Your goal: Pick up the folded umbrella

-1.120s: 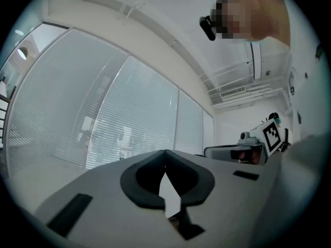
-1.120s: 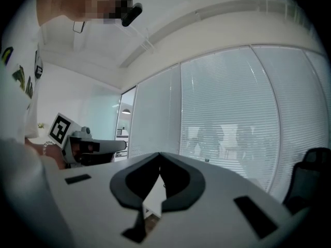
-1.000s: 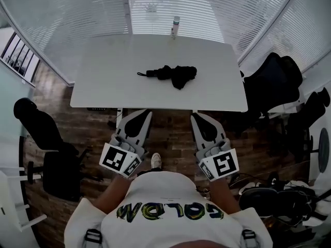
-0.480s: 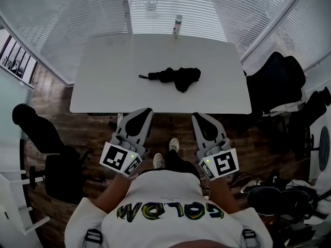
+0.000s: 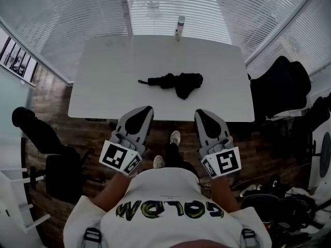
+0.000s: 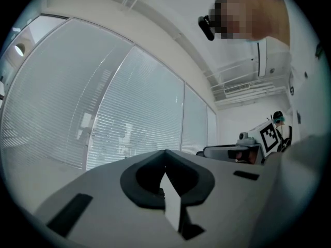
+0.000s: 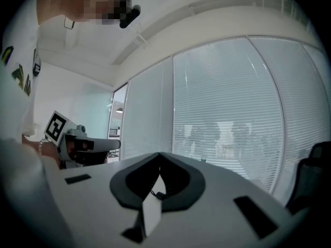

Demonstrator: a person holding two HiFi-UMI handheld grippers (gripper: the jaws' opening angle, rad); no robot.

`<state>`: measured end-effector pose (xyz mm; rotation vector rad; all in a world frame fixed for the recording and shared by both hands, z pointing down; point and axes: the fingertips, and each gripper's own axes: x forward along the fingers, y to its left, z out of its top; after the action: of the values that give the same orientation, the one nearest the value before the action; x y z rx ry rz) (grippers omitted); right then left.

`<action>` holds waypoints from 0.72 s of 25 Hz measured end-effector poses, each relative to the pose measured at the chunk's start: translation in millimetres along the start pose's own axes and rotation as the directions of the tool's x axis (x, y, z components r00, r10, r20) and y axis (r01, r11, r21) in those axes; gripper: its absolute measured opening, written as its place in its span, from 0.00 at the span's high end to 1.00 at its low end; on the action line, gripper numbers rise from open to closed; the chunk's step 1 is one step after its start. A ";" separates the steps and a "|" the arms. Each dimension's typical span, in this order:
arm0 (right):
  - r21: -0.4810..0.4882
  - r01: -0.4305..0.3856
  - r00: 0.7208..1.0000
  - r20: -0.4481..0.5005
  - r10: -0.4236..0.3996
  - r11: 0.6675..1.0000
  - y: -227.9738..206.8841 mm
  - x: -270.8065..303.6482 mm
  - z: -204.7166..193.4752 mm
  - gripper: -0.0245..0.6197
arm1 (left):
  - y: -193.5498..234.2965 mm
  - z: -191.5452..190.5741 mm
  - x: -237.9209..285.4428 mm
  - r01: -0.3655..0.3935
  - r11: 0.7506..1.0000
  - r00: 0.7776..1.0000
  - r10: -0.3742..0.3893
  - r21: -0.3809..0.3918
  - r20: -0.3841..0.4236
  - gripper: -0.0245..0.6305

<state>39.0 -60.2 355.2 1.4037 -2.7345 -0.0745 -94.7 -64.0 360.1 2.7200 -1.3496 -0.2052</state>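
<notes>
The folded black umbrella [image 5: 175, 81] lies on its side at the middle of the white table [image 5: 103, 92], handle end to the left and loose fabric bunched at the right. My left gripper [image 5: 146, 109] and my right gripper [image 5: 200, 111] are held level side by side, tips over the table's near edge, short of the umbrella. Both are shut with nothing between the jaws. In the left gripper view the left gripper [image 6: 164, 151] has its jaw tips meeting, and in the right gripper view the right gripper [image 7: 159, 154] does too. The umbrella does not show clearly in either gripper view.
A small bottle [image 5: 179, 28] stands at the table's far edge before the window blinds. A black office chair [image 5: 36, 133] is on the floor at the left. Another dark chair [image 5: 282, 87] stands close to the table's right end.
Both grippers have moved forward together, from over the floor to the table's near edge. The table and umbrella look nearer. The jaws have stayed shut.
</notes>
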 end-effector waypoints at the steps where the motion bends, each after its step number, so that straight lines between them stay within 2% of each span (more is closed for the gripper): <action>1: 0.002 0.000 1.000 0.003 0.000 1.000 -6.8 5.3 -0.1 0.95 | 3.2 -0.3 7.8 -0.001 1.000 1.000 0.001 0.002 -0.001 0.95; 18: 0.006 -0.011 1.000 0.022 0.011 1.000 -151.8 83.2 0.4 0.95 | 31.8 1.8 169.9 -0.011 1.000 1.000 0.011 0.026 -0.009 0.95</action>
<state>113.5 -216.2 346.7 1.3971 -2.7628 -0.0816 -18.3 -218.8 350.0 2.7304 -1.3745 -0.1749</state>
